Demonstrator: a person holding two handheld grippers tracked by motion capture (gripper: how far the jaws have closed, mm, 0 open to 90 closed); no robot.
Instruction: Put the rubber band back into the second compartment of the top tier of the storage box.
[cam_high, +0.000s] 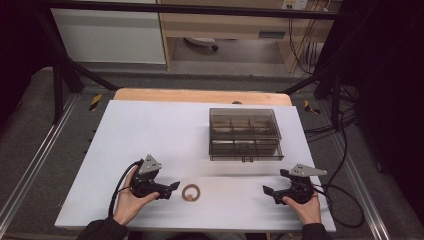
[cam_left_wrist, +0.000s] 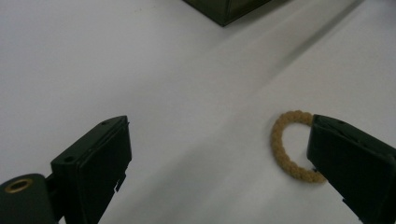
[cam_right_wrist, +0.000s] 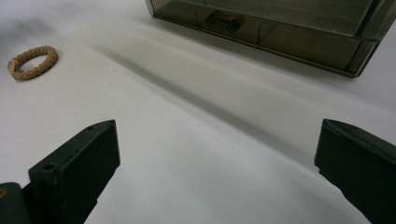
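A tan braided ring (cam_high: 191, 192) lies flat on the white table (cam_high: 150, 130) near its front edge. My left gripper (cam_high: 172, 189) sits just left of the ring, open and pointing at it. In the left gripper view the ring (cam_left_wrist: 282, 144) lies on the table ahead, partly hidden behind the right jaw, and nothing is between the open jaws of that gripper (cam_left_wrist: 217, 140). My right gripper (cam_high: 269, 194) rests at the front right, open and empty (cam_right_wrist: 217, 135). It faces left toward the ring (cam_right_wrist: 32, 63), which lies far off.
A smoky transparent compartment box (cam_high: 245, 132) with its lid down stands at the table's middle right, its front latch (cam_right_wrist: 223, 21) facing me. A wooden strip (cam_high: 200, 95) runs along the far edge. Cables (cam_high: 345, 200) trail off the right side.
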